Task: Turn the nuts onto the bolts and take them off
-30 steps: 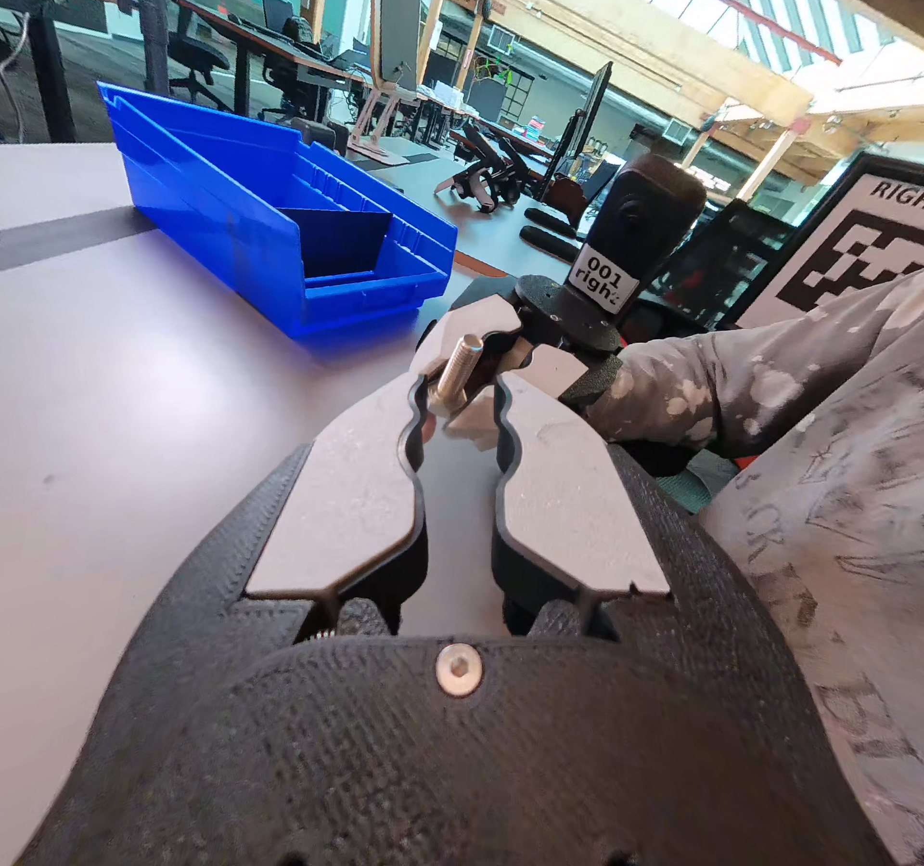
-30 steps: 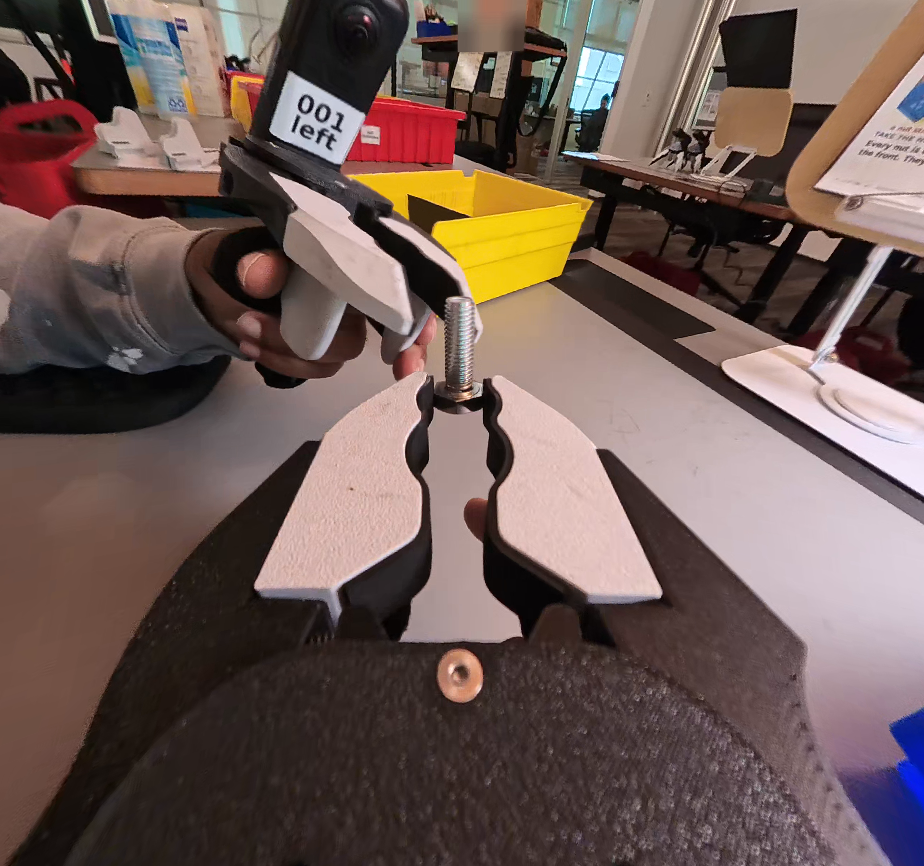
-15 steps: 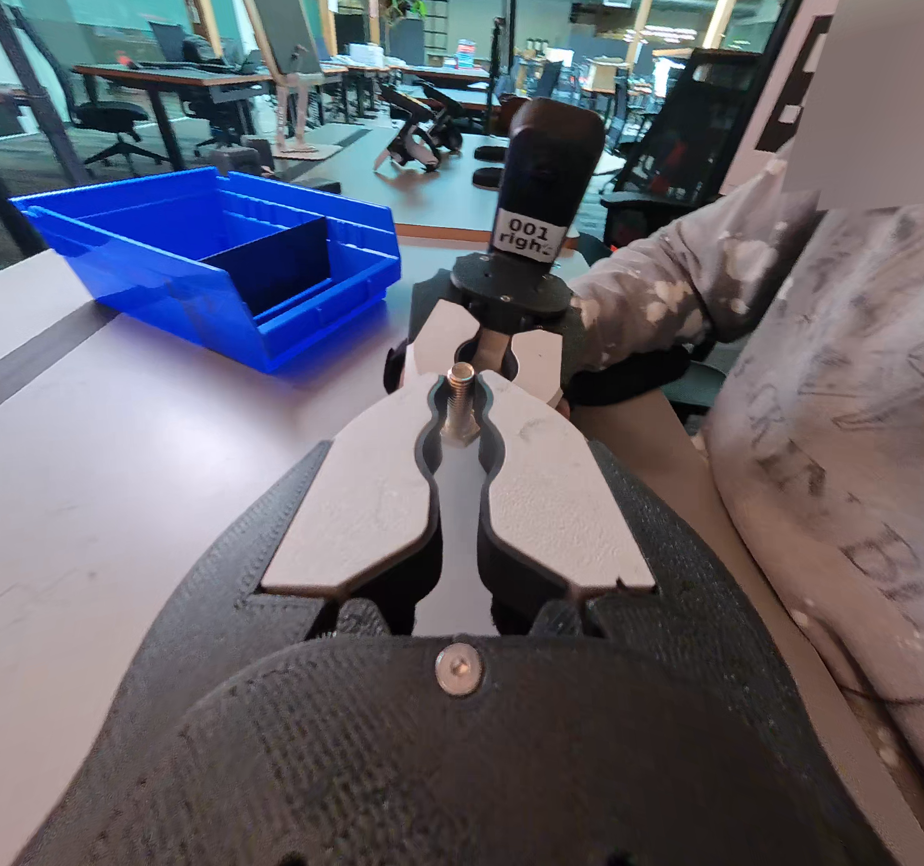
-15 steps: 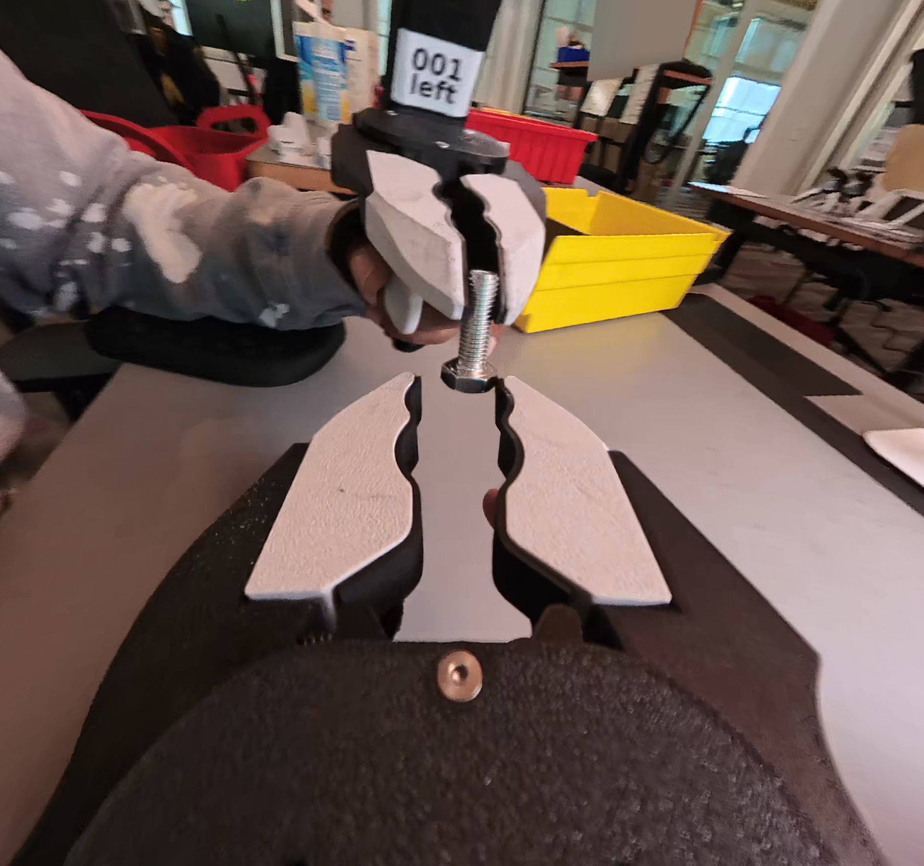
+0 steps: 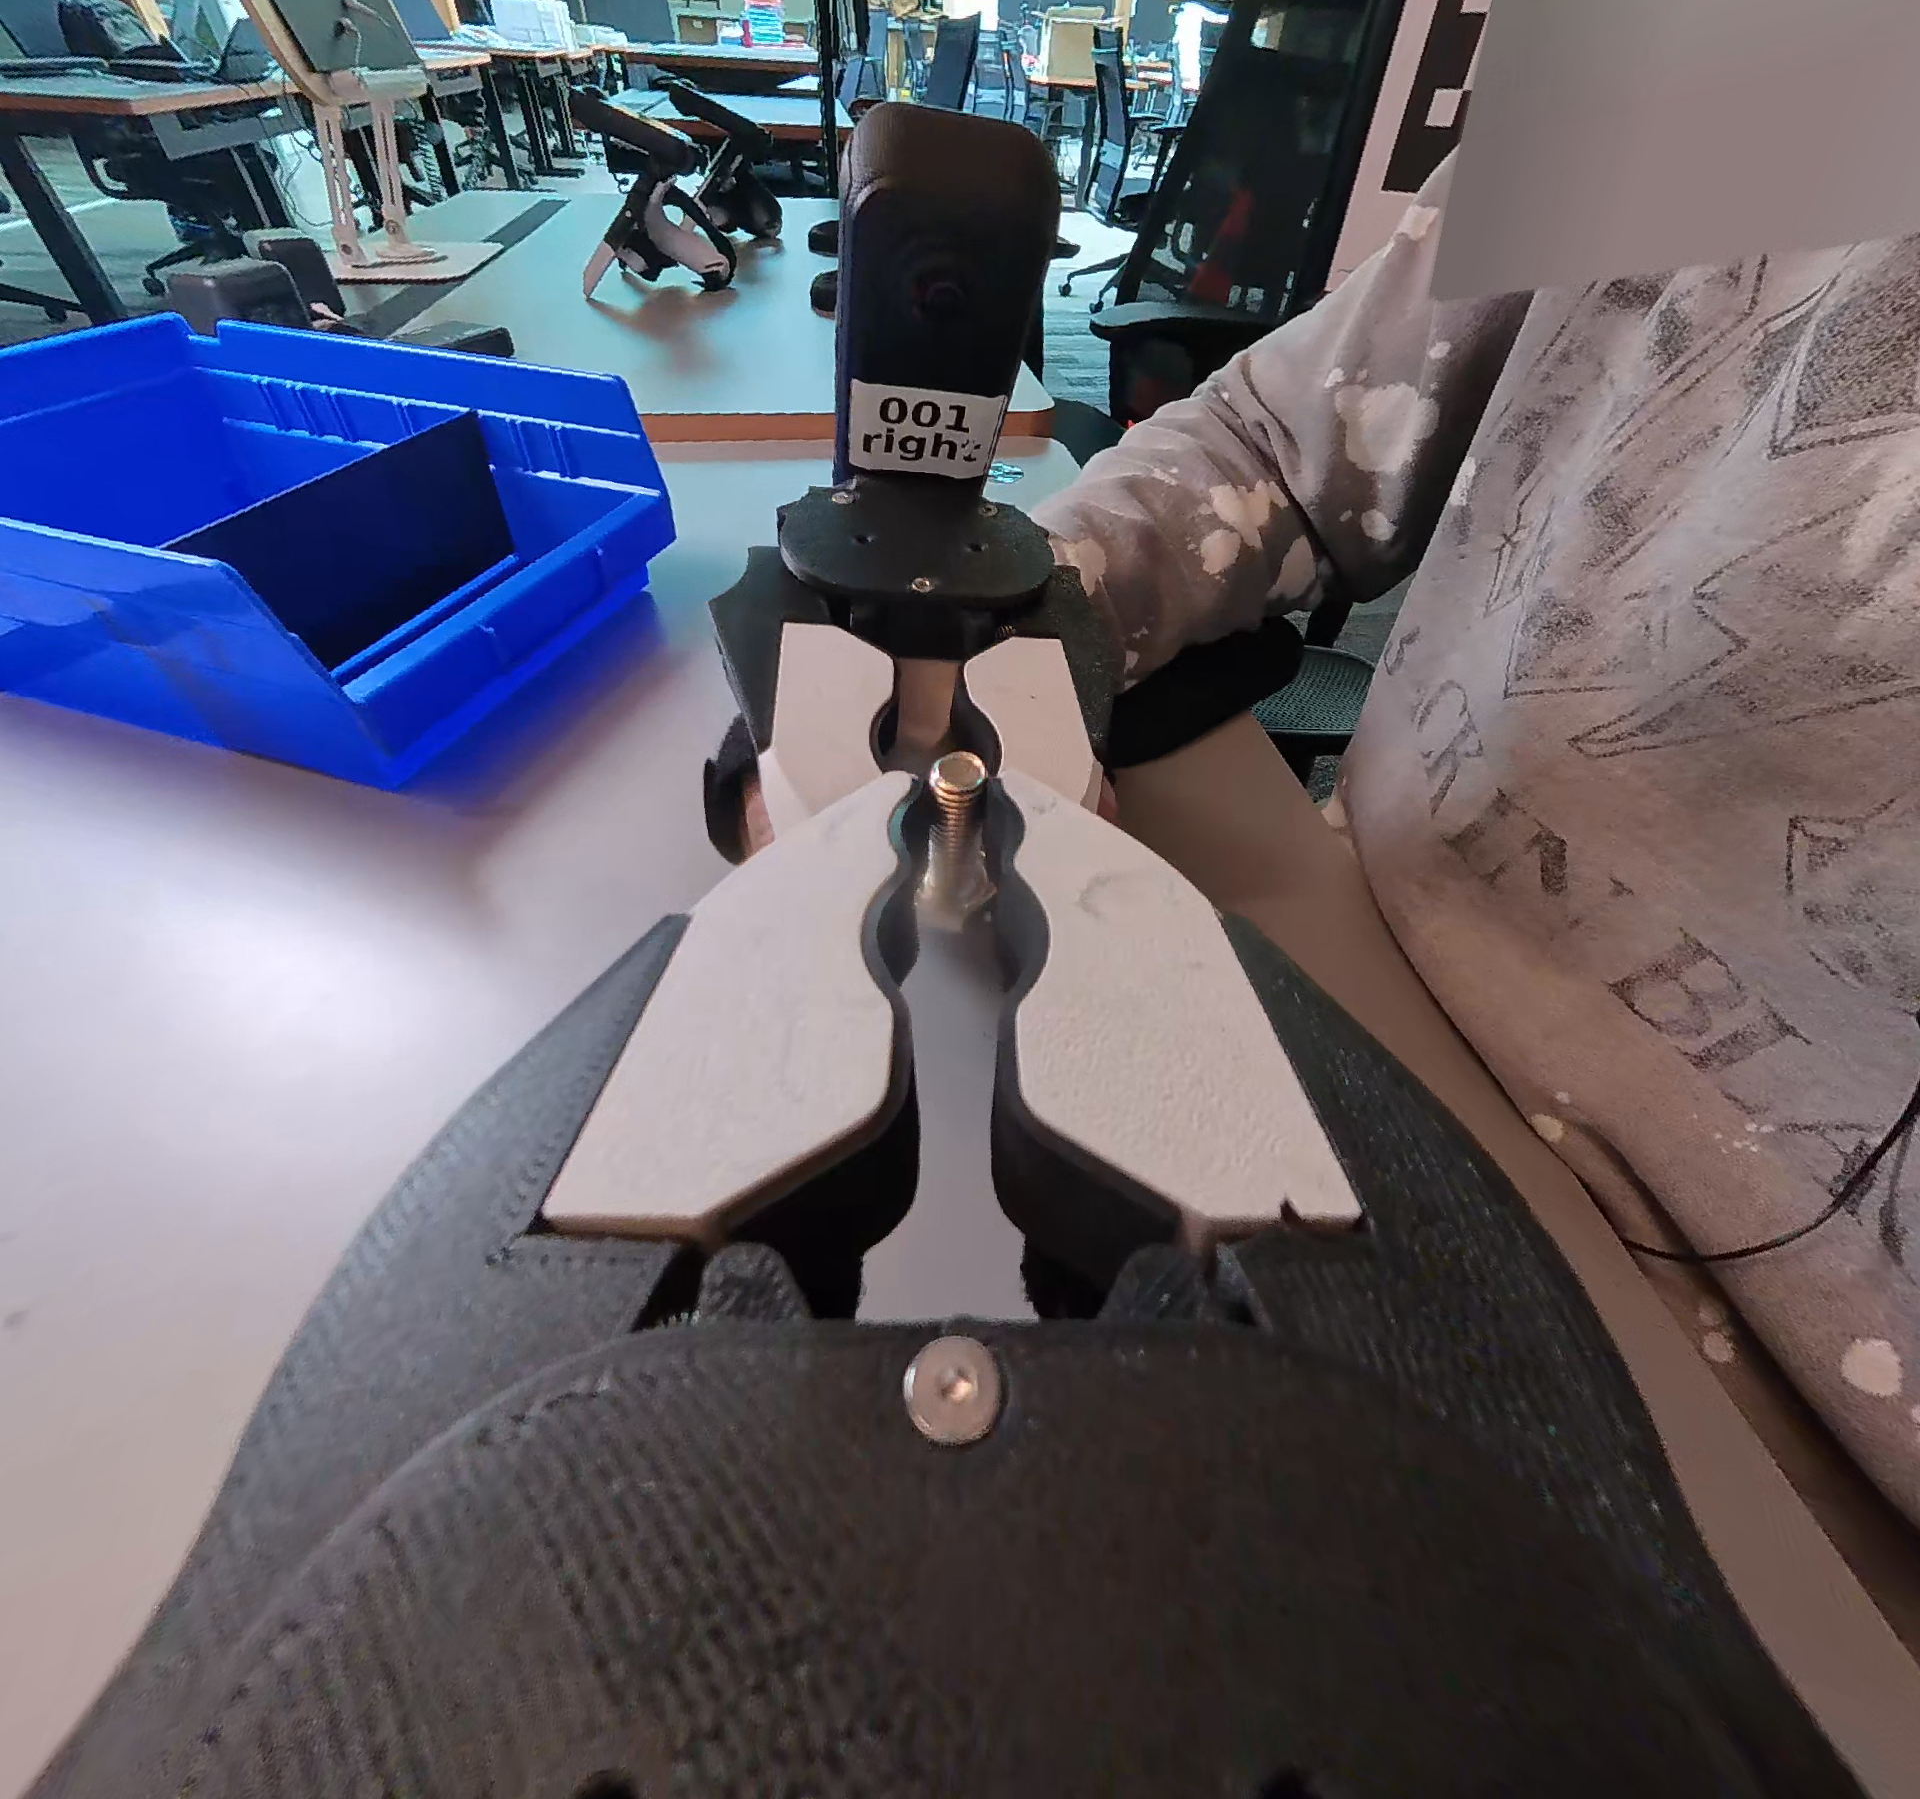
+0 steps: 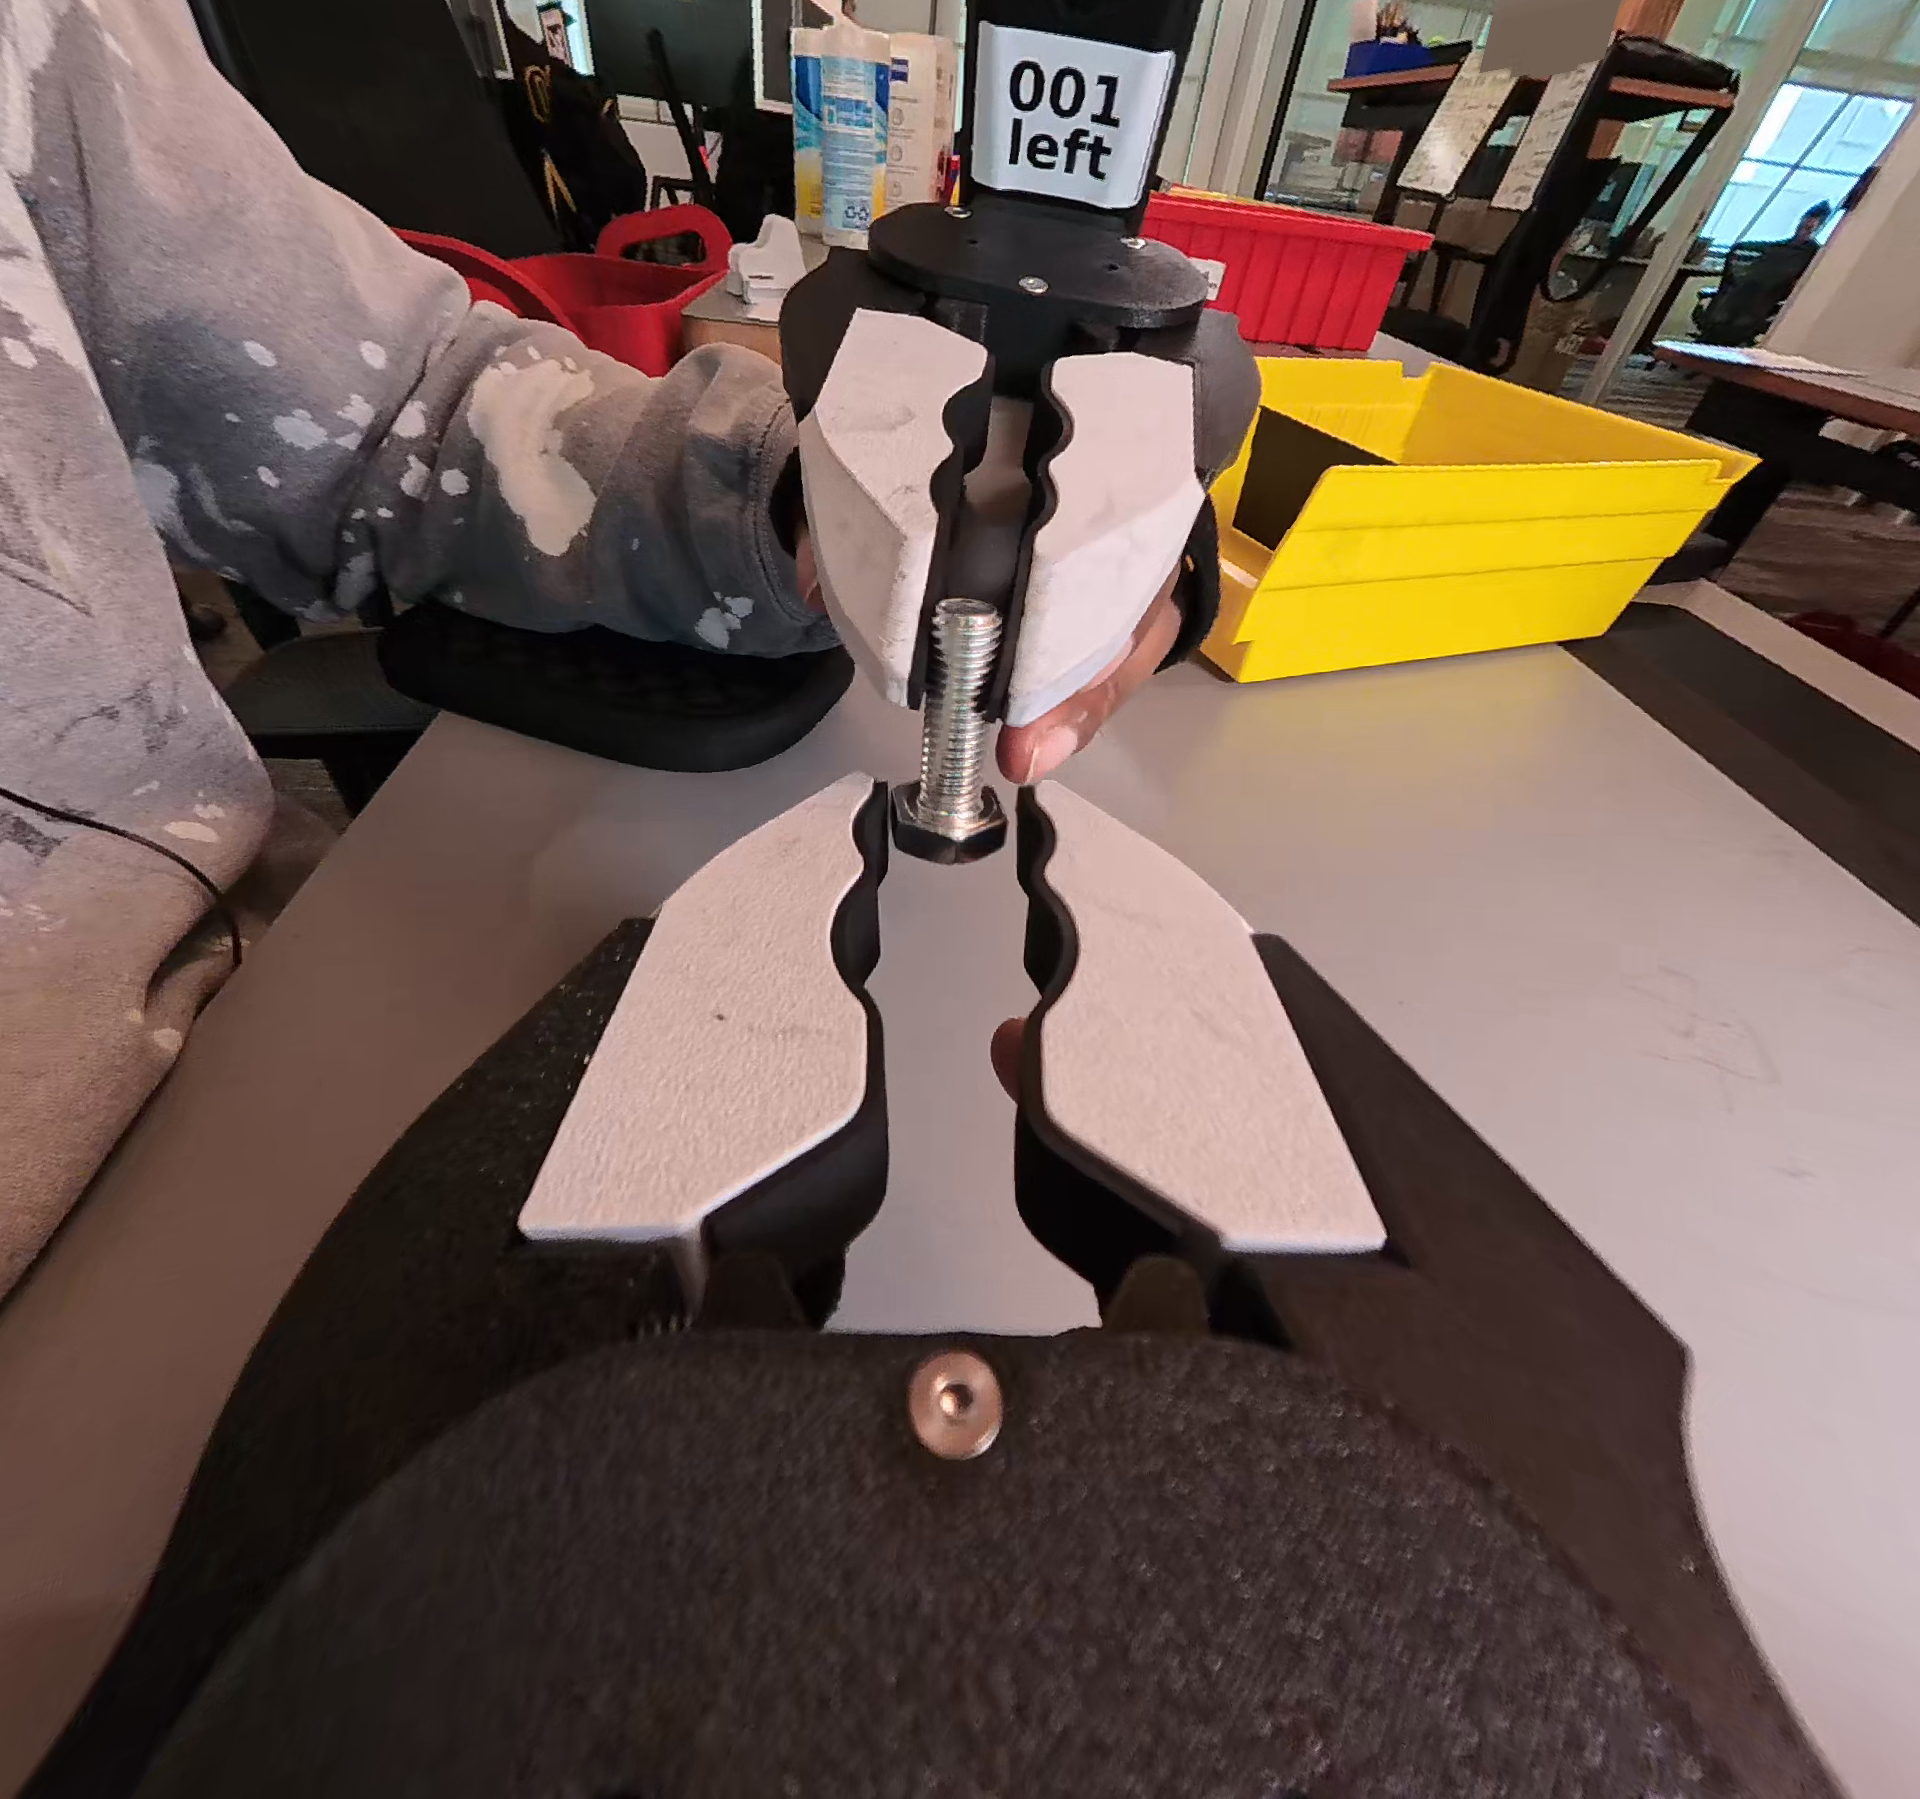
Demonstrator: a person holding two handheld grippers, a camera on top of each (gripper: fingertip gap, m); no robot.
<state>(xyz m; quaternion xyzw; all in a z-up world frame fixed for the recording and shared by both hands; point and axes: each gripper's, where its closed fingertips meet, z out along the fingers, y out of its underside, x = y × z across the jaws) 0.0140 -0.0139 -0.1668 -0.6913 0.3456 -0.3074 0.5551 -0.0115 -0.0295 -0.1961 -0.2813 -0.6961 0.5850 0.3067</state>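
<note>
Left wrist view: left hand-held gripper (image 5: 951,814) clenched on bolt (image 5: 954,850) at the fingertips, threaded end pointing away toward the right hand-held gripper (image 5: 935,762) directly opposite. Hex part at the near end of the shank seen between the fingers; nut or bolt head, cannot tell here. Blue bin (image 5: 312,544) with dark divider on the counter (image 5: 260,970), far left. Bleach-spotted grey sleeve (image 5: 1247,502) behind the far gripper, person's torso at right.

Right wrist view: bolt (image 6: 961,700) upright in frame, upper threads pinched between the left gripper's (image 6: 961,689) white fingers (image 6: 873,523). Nut (image 6: 948,819) on the bolt's near end, sitting between the right gripper's (image 6: 951,819) fingertips. Right gripper released: small gaps visible on both sides of the nut, fingers (image 6: 727,1022) not pressing it. Fingertip of holding hand (image 6: 1049,741) just right of the bolt. Yellow bin (image 6: 1455,523) far right on the counter (image 6: 1455,918); red bin (image 6: 1299,274) behind it.
</note>
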